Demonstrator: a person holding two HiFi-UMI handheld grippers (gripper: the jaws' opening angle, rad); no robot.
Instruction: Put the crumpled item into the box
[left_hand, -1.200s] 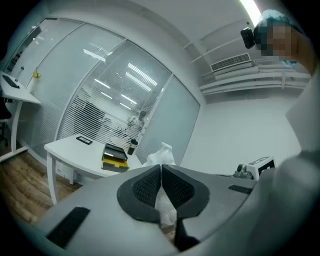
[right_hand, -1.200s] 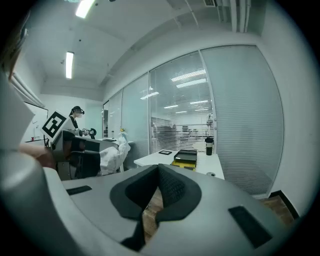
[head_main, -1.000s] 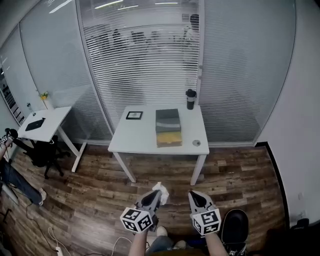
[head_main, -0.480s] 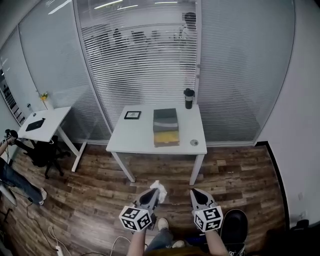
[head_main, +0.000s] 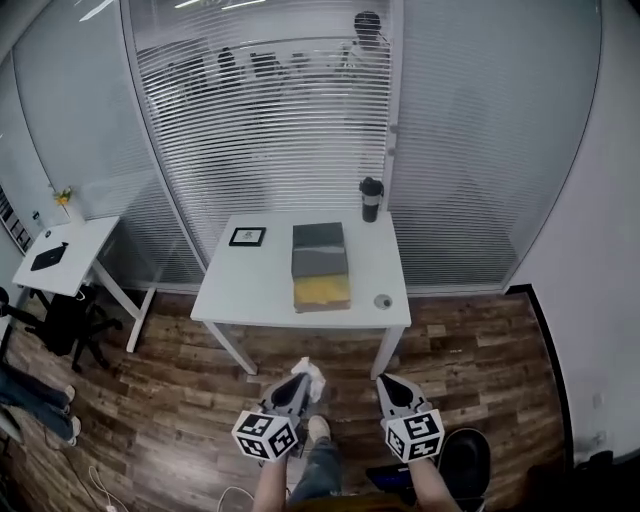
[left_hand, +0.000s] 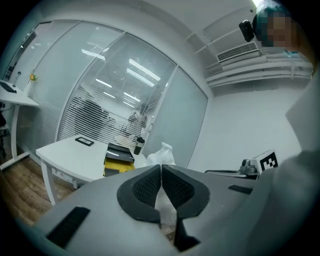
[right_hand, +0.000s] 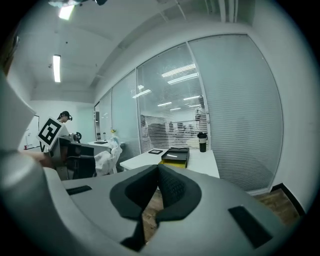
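Left gripper view: the left gripper has its jaws pressed together on a white crumpled wad. The wad pokes out above the jaw tips and shows again below them.
Right gripper: the right gripper has its jaws closed tip to tip, with nothing between them.
Gripper positions: in the head view both sit at 6 o'clock in the frame. They are side by side but apart, tips pointing to 12 o'clock, above a wood floor.
Wad: it is held in the air over the floor at the left gripper's tip. It is short of the table and not in the box.
Table: a white table stands at 12 o'clock from the grippers, near the frame's centre.
Box: the box lies in the middle of the tabletop. Its far half is dark grey and its near half is yellow.
Frame: a small dark picture frame lies flat at 10 o'clock from the box.
Bottle: a dark bottle stands upright at 1 o'clock from the box, by the table's far edge.
Small disc: a small round disc sits at 4 o'clock from the box, near the front edge. I cannot tell what it is.
Wall: a glass wall with blinds stands just behind the table.
Side desk: a second white desk stands at 9 o'clock, well apart from the table.
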